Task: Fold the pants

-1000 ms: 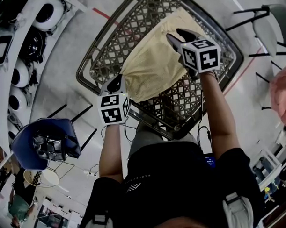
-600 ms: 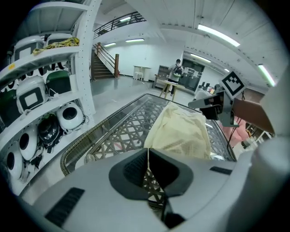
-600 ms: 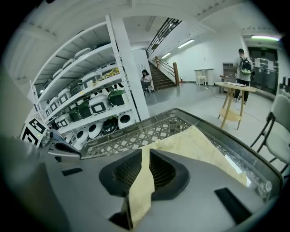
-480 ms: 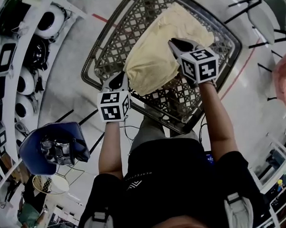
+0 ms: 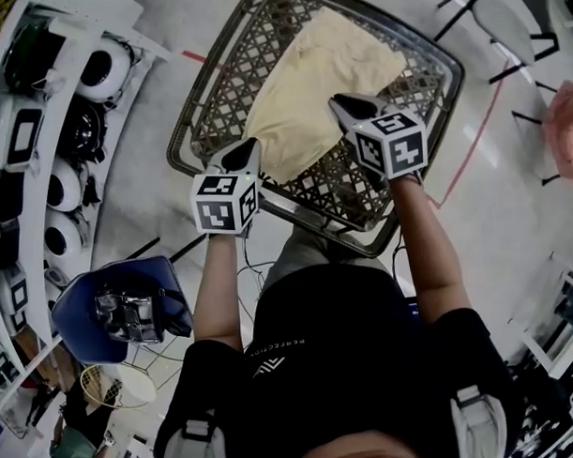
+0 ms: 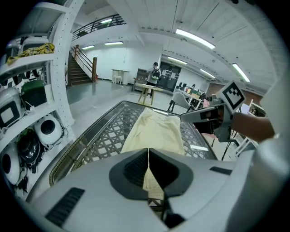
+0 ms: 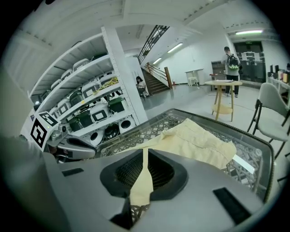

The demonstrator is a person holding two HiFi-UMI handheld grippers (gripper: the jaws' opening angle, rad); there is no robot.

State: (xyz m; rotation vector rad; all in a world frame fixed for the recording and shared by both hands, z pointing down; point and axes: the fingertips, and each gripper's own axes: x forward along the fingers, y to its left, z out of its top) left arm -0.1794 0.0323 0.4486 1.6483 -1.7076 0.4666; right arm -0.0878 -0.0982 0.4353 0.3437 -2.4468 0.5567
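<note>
My left gripper [image 5: 237, 157] is clamped shut on the near left corner of the pale yellow pants [image 5: 312, 86]. In the left gripper view a thin edge of cloth runs up between its jaws. The pants lie lengthwise on the lattice-top table [image 5: 183, 142], reaching from my two grips toward the far end. My right gripper [image 5: 344, 103] has just been closing its jaws, and they now pinch the near right corner, with a strip of cloth standing between them.

I judge the cloth light, soft and limp, with no stiffness to carry a fold by itself. It will likely sag between the two grips and drag whatever still lies flat. Corners are the right place to hold it, and I should keep the edge between them taut so the fold lands square. The thin fabric could slip from a shallow pinch.

In the head view the marker cubes [image 5: 224, 203] and the gripper bodies cover the near edge, so I cannot see how it hangs. I cannot tell how many layers each pinch has caught, nor whether this end is the waist or the hems. At the far right the cloth looks rumpled, and its outline there is hard to make out.
</note>
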